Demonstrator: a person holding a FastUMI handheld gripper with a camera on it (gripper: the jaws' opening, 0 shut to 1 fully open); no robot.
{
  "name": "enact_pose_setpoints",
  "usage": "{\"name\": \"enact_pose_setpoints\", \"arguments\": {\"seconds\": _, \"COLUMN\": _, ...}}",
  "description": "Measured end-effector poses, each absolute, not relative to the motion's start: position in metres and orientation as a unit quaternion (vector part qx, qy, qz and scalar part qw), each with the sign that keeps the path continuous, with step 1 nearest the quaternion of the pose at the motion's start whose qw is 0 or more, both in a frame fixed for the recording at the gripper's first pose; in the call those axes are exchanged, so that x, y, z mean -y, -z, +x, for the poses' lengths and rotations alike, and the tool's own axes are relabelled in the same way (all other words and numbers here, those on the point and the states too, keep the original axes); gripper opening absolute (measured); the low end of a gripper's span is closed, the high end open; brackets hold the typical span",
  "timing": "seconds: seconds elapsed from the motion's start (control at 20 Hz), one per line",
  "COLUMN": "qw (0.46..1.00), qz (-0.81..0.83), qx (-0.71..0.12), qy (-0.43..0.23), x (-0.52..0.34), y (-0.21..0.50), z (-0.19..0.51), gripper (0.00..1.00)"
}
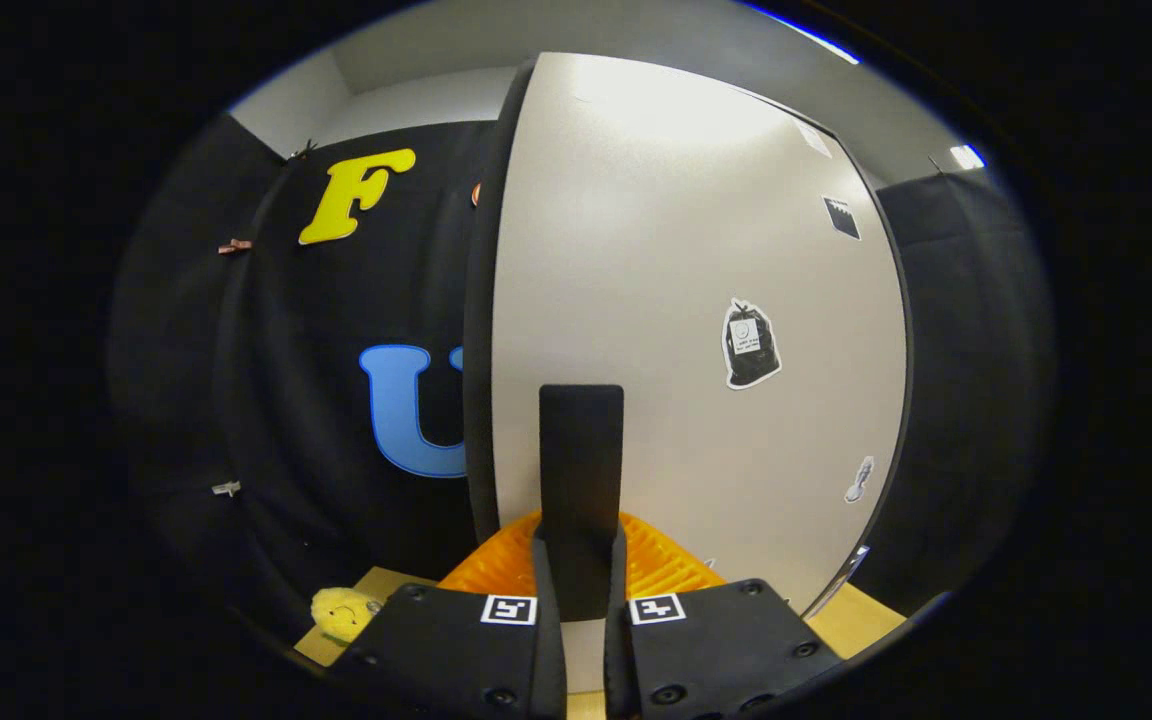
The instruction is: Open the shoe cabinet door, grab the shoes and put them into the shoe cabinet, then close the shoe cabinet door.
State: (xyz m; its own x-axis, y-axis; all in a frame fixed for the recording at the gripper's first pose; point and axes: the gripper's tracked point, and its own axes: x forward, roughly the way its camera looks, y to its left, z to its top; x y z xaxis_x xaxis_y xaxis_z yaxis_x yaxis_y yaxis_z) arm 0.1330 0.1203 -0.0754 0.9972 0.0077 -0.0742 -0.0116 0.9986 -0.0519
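Claw (581, 575): fingers closed on the dark door handle (581, 470)
Cabinet door (676, 330): pale – bag-shaped sticker (750, 345), its writing too small to read
Shoe (341, 612): yellow, beside the fingers – on the floor

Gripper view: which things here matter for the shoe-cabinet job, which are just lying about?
Job:
cabinet door, white, close ahead
black handle, gripped between the fingers
gripper, shut on the handle

Lying about:
yellow plush toy, on the wood surface beside the fingers
bag sticker on the door
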Motion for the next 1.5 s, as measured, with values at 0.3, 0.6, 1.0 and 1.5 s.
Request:
{"name": "enact_pose_setpoints", "arguments": {"seconds": 0.3, "qw": 0.998, "qz": -0.007, "qx": -0.05, "qy": -0.047, "x": -0.103, "y": 0.071, "z": 0.091, "gripper": 0.19}}
{"name": "enact_pose_setpoints", "arguments": {"seconds": 0.6, "qw": 0.994, "qz": 0.003, "qx": -0.058, "qy": -0.088, "x": -0.08, "y": 0.066, "z": 0.045, "gripper": 0.19}}
{"name": "enact_pose_setpoints", "arguments": {"seconds": 1.0, "qw": 0.985, "qz": 0.007, "qx": -0.067, "qy": -0.158, "x": -0.03, "y": 0.058, "z": -0.005, "gripper": 0.19}}
{"name": "enact_pose_setpoints", "arguments": {"seconds": 1.5, "qw": 0.987, "qz": 0.025, "qx": -0.078, "qy": -0.137, "x": 0.054, "y": 0.051, "z": -0.041, "gripper": 0.18}}
